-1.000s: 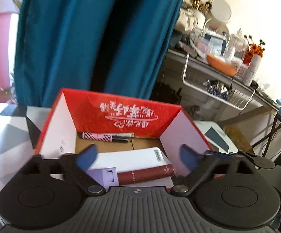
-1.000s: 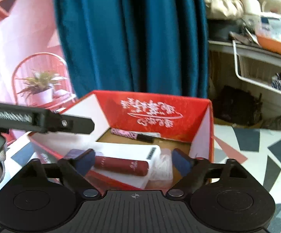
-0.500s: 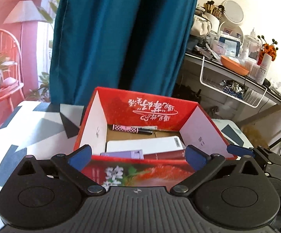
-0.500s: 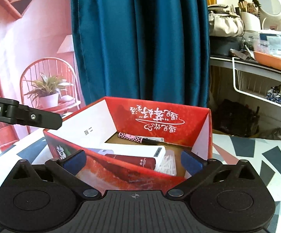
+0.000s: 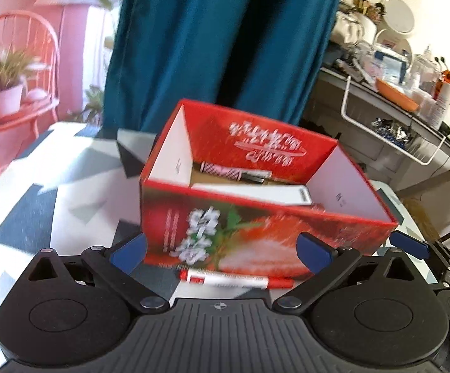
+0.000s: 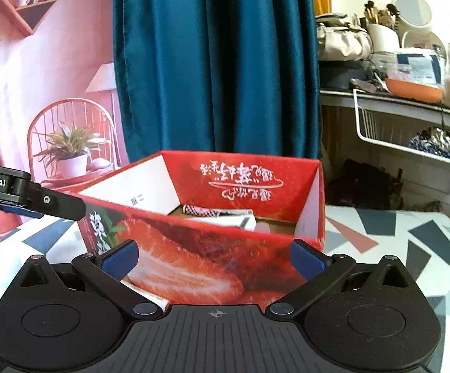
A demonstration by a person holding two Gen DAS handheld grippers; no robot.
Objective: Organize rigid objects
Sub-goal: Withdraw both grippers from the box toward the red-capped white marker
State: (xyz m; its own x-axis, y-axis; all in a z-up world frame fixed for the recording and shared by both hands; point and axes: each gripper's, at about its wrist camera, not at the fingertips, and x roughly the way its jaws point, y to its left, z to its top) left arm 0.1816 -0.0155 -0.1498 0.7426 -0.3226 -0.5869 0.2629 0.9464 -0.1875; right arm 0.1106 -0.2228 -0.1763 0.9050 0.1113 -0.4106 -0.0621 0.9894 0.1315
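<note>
A red cardboard box (image 5: 256, 217), open-topped and printed with strawberries, is set on the patterned desk (image 5: 38, 205) in front of a teal curtain (image 5: 225, 46). Inside it are stowed a pink checked pen (image 5: 225, 172) along the far wall and a flat white case (image 5: 256, 191) nearer the front; anything lower is hidden by the front wall. One red-and-white marker (image 5: 234, 281) is left outside, lying on the desk just before the box front. The task is judged mostly done, with this marker as the only item seen still to be boxed. The left claw (image 5: 222, 250) is held spread and empty, poised above the marker. The right claw (image 6: 214, 259) is likewise spread and empty, facing the box's near corner. A cluttered shelf (image 6: 411, 99) is noted further right.
</note>
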